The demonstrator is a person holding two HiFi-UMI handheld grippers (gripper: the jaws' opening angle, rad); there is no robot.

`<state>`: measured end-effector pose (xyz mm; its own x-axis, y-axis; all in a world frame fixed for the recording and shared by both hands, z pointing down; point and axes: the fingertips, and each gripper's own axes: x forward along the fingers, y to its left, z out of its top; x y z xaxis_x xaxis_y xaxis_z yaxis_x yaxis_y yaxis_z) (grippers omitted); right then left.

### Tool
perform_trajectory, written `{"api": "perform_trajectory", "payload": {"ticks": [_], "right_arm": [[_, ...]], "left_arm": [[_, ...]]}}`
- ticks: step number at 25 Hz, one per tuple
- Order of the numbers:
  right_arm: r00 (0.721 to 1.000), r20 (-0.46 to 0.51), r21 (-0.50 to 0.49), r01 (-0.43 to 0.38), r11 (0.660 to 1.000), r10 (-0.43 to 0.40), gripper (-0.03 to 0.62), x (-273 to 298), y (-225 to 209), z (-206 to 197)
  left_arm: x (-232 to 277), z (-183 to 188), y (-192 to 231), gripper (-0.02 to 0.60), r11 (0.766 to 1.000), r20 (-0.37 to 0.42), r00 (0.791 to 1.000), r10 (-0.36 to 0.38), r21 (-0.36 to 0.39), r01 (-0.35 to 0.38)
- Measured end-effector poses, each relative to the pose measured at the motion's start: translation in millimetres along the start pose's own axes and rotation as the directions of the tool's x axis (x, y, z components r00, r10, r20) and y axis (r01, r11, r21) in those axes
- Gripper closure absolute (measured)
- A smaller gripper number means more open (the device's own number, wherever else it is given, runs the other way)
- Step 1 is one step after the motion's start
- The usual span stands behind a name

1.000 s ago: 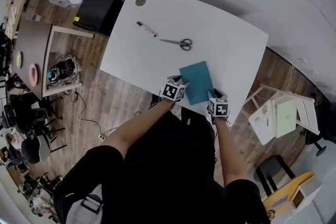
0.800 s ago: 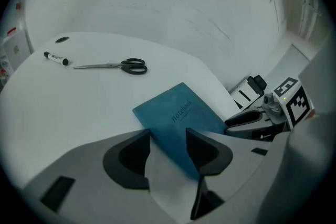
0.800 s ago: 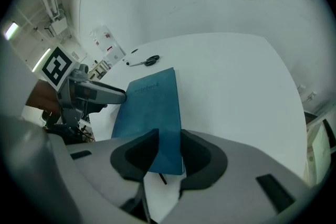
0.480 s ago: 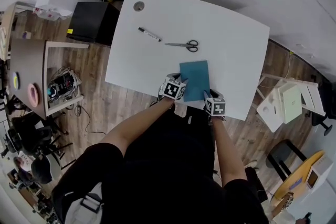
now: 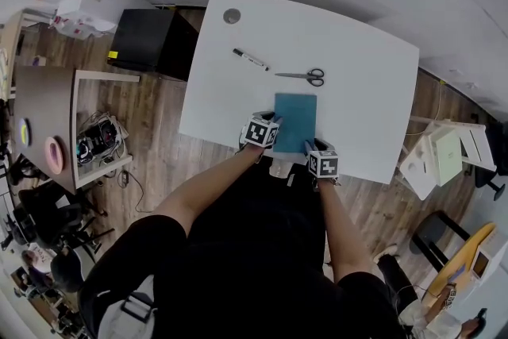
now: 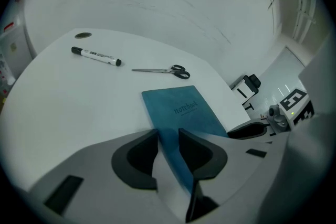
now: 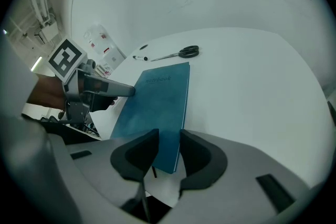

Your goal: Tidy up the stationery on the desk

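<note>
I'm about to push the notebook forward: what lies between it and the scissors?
Nothing: the head view and the left gripper view show only bare desk between the notebook and the scissors. The marker lies off to the left.

Teal notebook (image 5: 295, 122) is closed and laid flat near the front edge of the white desk (image 5: 357, 59), long side running away from the person, "notebook" printed on the cover. Its near-left corner is seen in the narrow gap of the left gripper (image 6: 168, 136), its near-right corner in that of the right gripper (image 7: 167, 145). Scissors (image 5: 302, 76), black-handled and closed, are laid flat just beyond the notebook's far edge, handles right, blades pointing left. Marker (image 5: 251, 59), white barrel with black ends, is laid slanted farther back-left, apart from the scissors.
</note>
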<state>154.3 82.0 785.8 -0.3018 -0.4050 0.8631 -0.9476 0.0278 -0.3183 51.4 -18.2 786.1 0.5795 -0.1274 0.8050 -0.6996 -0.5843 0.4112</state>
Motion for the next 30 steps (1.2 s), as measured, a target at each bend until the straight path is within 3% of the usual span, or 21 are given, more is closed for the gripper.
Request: {"api": "perform_trajectory", "payload": {"ticks": [6, 16, 30], "right_arm": [[1.0, -0.012, -0.028, -0.024, 0.999, 0.024, 0.457, 20, 45, 12], [0.994, -0.046, -0.103, -0.099, 0.99, 0.094, 0.459, 58, 124, 30], [0.972, -0.114, -0.241, -0.228, 0.943, 0.205, 0.459, 102, 214, 53]], "left_arm": [[-26, -4, 43, 0.451, 1.0, 0.019, 1.0, 0.009, -0.03, -0.009], [-63, -1, 118, 0.453, 0.993, 0.073, 0.992, 0.102, -0.067, -0.098], [-105, 4, 203, 0.453, 0.97, 0.091, 0.971, 0.22, -0.122, -0.209]]}}
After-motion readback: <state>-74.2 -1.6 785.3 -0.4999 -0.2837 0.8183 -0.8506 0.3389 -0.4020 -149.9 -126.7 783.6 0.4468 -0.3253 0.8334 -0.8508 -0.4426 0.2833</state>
